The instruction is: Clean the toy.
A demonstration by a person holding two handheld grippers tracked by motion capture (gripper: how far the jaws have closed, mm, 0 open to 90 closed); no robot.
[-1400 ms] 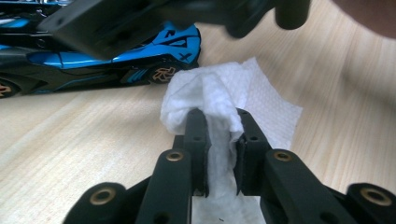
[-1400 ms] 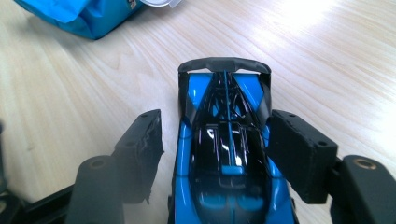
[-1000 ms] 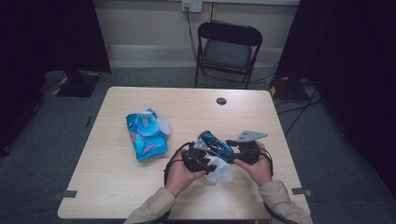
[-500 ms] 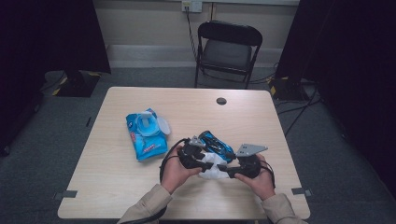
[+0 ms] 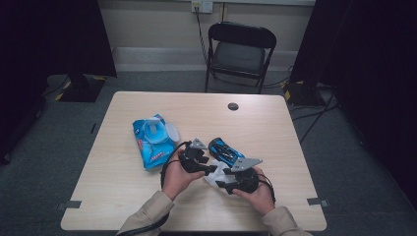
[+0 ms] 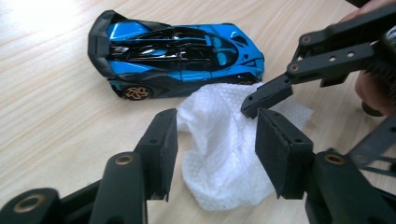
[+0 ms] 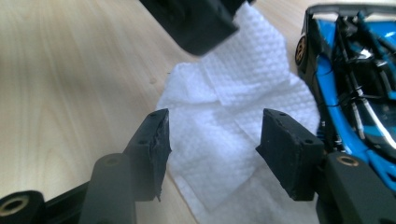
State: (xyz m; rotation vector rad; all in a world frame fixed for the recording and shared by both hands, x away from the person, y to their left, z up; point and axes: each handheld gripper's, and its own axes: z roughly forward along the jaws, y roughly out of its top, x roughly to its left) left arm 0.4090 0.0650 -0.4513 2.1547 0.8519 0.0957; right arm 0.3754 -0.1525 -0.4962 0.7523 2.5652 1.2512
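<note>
Step in hand, as I read it: pick up the white wipe (image 6: 224, 154) to clean the blue toy car (image 6: 177, 58). The wipe lies crumpled on the table (image 5: 123, 196), its far edge touching the car's side, between my two hands.

My left gripper (image 6: 217, 140) has just been opening; its jaws straddle the wipe, pads not pressing. My right gripper (image 7: 212, 144) stands agape above the wipe, holding nothing.

To do well: lower one gripper onto a raised fold, pinch there rather than on flat sheet, keep the other tip clear. From above, whether the right tip touches the cloth is unclear. The wipes pack (image 5: 152, 140) sits well apart.
</note>
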